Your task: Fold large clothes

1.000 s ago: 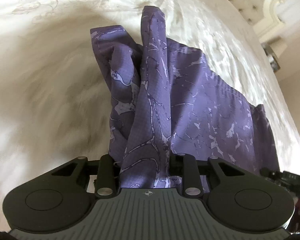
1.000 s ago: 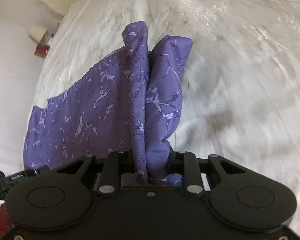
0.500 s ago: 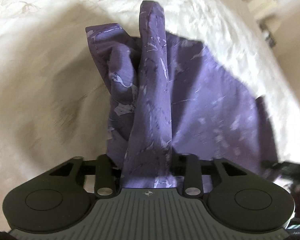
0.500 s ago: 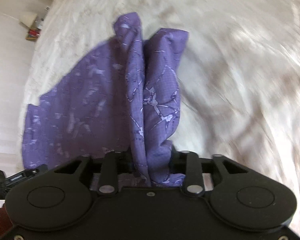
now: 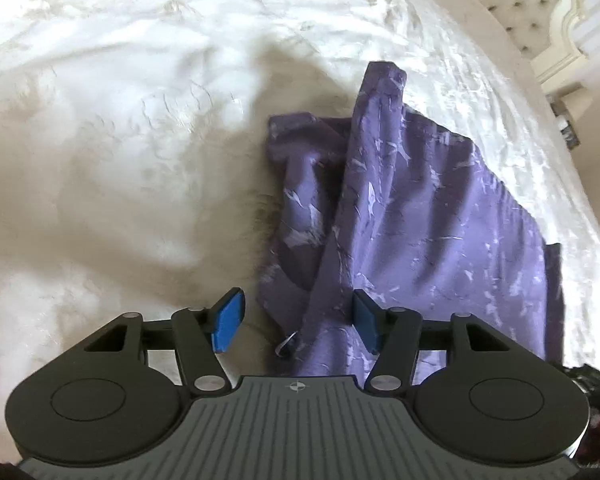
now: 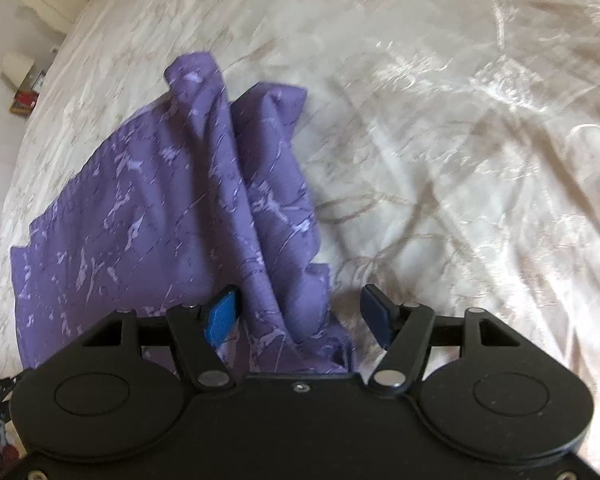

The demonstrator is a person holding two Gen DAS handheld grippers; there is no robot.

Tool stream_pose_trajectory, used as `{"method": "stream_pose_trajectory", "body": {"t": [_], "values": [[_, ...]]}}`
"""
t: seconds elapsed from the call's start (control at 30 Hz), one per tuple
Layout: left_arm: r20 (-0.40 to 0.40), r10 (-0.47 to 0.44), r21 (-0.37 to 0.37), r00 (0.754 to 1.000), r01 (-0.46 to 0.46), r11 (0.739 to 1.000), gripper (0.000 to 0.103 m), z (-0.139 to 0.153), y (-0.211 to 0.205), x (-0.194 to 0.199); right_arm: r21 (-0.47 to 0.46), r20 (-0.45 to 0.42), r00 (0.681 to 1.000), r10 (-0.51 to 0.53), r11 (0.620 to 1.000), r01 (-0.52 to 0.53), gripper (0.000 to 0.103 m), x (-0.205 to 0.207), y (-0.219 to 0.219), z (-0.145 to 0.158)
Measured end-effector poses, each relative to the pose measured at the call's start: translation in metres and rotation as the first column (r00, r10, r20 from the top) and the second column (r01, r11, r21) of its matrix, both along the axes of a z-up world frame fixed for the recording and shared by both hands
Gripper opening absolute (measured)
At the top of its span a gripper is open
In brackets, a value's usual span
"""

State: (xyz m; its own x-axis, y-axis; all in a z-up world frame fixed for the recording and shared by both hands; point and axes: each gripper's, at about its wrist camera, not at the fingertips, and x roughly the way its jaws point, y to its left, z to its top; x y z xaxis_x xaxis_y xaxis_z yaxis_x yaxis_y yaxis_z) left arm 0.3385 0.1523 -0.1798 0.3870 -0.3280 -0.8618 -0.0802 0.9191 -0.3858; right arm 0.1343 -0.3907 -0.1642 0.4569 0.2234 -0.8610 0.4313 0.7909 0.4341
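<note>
A purple garment (image 5: 420, 208) with pale marbled streaks lies on a cream bedspread (image 5: 120, 120), bunched into upright folds along its edge. My left gripper (image 5: 296, 320) is over its left edge with jaws opening; cloth lies between the blue pads (image 5: 228, 320), touching only the right one. In the right wrist view the same garment (image 6: 172, 200) spreads to the left. My right gripper (image 6: 300, 316) has jaws opening too; a fold of cloth lies between its blue pads (image 6: 220, 316), against the left pad and clear of the right.
The shiny embroidered bedspread (image 6: 460, 120) stretches wide around the garment. A tufted cream headboard (image 5: 512, 4) stands at the far right of the left view. A bedside stand with small items (image 6: 24, 88) sits beyond the bed's left edge.
Both grippers went from shut on the bunched cloth to open, baring their blue pads. The garment has dropped lower onto the bed and both hands shifted across it.
</note>
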Motion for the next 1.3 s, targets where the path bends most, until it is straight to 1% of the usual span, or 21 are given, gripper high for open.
{"method": "stream_pose_trajectory", "body": {"t": [0.13,0.23,0.27,0.33,0.4,0.47,0.5,0.57,0.67,0.73,0.8,0.9,0.97,1.03,1.1,1.2,1.27,1.3], "values": [[0.057,0.044,0.076,0.997,-0.048,0.996,0.056,0.017,-0.012,-0.003,-0.059,0.010,1.000,-0.019,0.998,0.020,0.068,-0.002,0.002,0.008],[0.125,0.075,0.064,0.989,-0.083,0.994,0.055,0.038,-0.012,-0.014,-0.112,0.054,0.998,-0.028,0.993,0.034,0.068,-0.005,0.004,0.021],[0.152,0.073,0.073,0.986,-0.085,0.994,0.055,0.045,-0.015,-0.018,-0.132,0.074,0.997,-0.031,0.990,0.040,0.068,-0.006,0.005,0.026],[0.210,0.038,0.109,0.977,-0.062,0.992,0.055,0.063,-0.028,-0.023,-0.166,0.117,0.993,-0.030,0.985,0.049,0.069,-0.010,0.008,0.035],[0.259,-0.017,0.146,0.966,-0.022,0.989,0.055,0.076,-0.045,-0.026,-0.196,0.151,0.988,-0.019,0.979,0.049,0.069,-0.011,0.012,0.042],[0.283,-0.088,0.195,0.955,0.033,0.980,0.055,0.082,-0.068,-0.023,-0.226,0.171,0.985,0.004,0.974,0.035,0.069,-0.009,0.016,0.044],[0.287,-0.123,0.220,0.950,0.059,0.974,0.055,0.082,-0.081,-0.019,-0.245,0.179,0.984,0.023,0.969,0.022,0.069,-0.007,0.019,0.045],[0.283,-0.176,0.241,0.943,0.108,0.964,0.055,0.079,-0.106,-0.010,-0.294,0.192,0.978,0.078,0.956,-0.019,0.069,-0.004,0.027,0.048],[0.237,-0.218,0.266,0.947,0.153,0.952,0.055,0.063,-0.140,0.009,-0.364,0.202,0.963,0.181,0.926,-0.098,0.069,0.004,0.044,0.054],[0.212,-0.229,0.271,0.950,0.168,0.948,0.055,0.053,-0.158,0.020,-0.421,0.216,0.940,0.263,0.894,-0.153,0.069,0.008,0.057,0.059],[0.197,-0.240,0.262,0.950,0.185,0.947,0.055,0.044,-0.169,0.027,-0.466,0.230,0.906,0.355,0.857,-0.218,0.069,0.013,0.073,0.064],[0.188,-0.264,0.261,0.946,0.211,0.942,0.055,0.037,-0.184,0.030,-0.484,0.232,0.835,0.499,0.804,-0.346,0.069,0.025,0.099,0.065],[0.183,-0.288,0.267,0.940,0.234,0.935,0.055,0.034,-0.191,0.028,-0.490,0.221,0.777,0.589,0.756,-0.434,0.069,0.031,0.118,0.061],[0.177,-0.314,0.270,0.933,0.261,0.927,0.055,0.030,-0.196,0.024,-0.479,0.200,0.730,0.654,0.715,-0.510,0.069,0.039,0.132,0.052],[0.154,-0.332,0.271,0.931,0.283,0.920,0.055,0.024,-0.196,0.023,-0.449,0.175,0.702,0.691,0.690,-0.568,0.069,0.046,0.144,0.041],[0.118,-0.332,0.287,0.936,0.288,0.914,0.055,0.010,-0.195,0.034,-0.453,0.114,0.666,0.737,0.635,-0.625,0.069,0.064,0.157,0.023],[0.102,-0.314,0.303,0.944,0.271,0.914,0.055,0.002,-0.191,0.047,-0.471,0.098,0.662,0.743,0.621,-0.627,0.072,0.082,0.157,0.015],[0.098,-0.301,0.309,0.948,0.259,0.915,0.055,-0.001,-0.189,0.056,-0.479,0.096,0.670,0.736,0.624,-0.617,0.073,0.093,0.156,0.014]]}}
